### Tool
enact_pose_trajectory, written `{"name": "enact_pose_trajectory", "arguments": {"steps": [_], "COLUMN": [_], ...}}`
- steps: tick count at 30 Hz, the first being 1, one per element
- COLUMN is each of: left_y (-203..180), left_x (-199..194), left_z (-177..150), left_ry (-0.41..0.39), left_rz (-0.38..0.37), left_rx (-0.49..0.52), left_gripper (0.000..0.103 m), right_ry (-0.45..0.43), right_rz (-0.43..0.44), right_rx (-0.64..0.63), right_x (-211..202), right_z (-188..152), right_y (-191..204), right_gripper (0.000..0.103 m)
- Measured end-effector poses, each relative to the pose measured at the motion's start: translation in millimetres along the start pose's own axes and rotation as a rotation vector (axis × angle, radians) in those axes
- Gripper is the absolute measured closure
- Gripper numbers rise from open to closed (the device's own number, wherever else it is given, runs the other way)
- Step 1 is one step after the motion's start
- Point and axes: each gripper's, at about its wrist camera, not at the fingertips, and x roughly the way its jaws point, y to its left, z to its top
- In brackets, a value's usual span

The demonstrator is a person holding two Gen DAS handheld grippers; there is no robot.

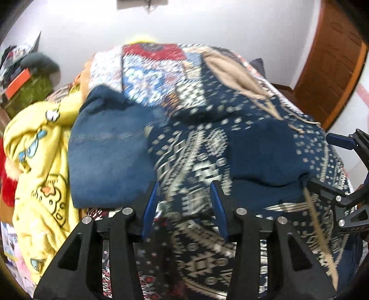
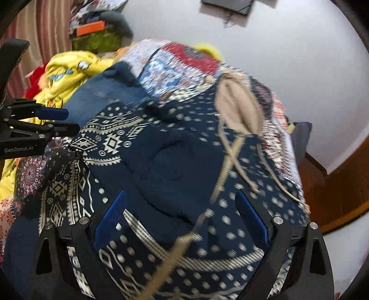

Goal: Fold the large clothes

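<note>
Lying under both hand-held grippers: navy patterned garment [image 2: 175,161], nothing gripped.

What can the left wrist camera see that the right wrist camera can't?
Only the left wrist view shows the yellow cartoon blanket spread out large, with its duck-like face. Only the right wrist view shows the striped curtain and the whole dark item on the wall. Both show the navy patterned garment, the jeans, the wooden door, and both grippers, left and right, open above the garment.
</note>
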Motion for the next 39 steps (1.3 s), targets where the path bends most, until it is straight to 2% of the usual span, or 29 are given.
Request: {"name": "enact_pose_trajectory", "arguments": {"steps": [4,11,15,17,18,20,22,25,28,33,39], "left_y": [15.6,22.6,20.4,19.0,18.7,17.9,17.1,16.5,18.1,13.6,-4.7], "left_x": [17.3,37.6,45.4,48.4,49.6,51.3,50.6,40.9,30.3,39.0,40.4], "left_z": [-8.4,-14.9,-17.8,-19.6,-20.2,-20.2,-19.3,-13.7,-5.8,-6.3,-16.3], "left_ry": [0.029,0.055,0.067,0.072,0.075,0.082,0.087,0.065,0.036,0.082,0.094], "left_rz": [0.004,-0.009,-0.009,-0.008,-0.010,-0.010,-0.003,0.010,0.023,0.048,0.043], "left_rx": [-0.022,-0.035,-0.029,-0.030,-0.032,-0.036,-0.036,-0.037,-0.052,-0.063,-0.037], "left_gripper": [0.058,0.058,0.058,0.058,0.058,0.058,0.058,0.058,0.058,0.058,0.058], "right_ry": [0.039,0.095,0.103,0.089,0.086,0.083,0.078,0.054,-0.023,-0.119,-0.169], "right_rz": [0.044,0.077,0.048,0.035,0.013,-0.004,0.003,0.046,0.030,0.011,-0.020], "right_rx": [-0.040,-0.080,-0.101,-0.097,-0.094,-0.089,-0.070,-0.010,0.050,0.160,0.277], "right_x": [30.1,67.6,81.7,81.7,81.7,81.1,77.5,64.0,33.3,-14.1,-44.2], "right_z": [11.0,18.4,16.1,15.7,16.3,18.0,18.2,20.5,23.3,25.9,5.6], "right_y": [24.1,50.5,56.7,55.7,54.5,49.2,41.0,25.2,3.0,-43.5,-92.1], "right_gripper": [0.011,0.037,0.042,0.053,0.066,0.083,0.090,0.092,0.093,0.094,0.094]}}
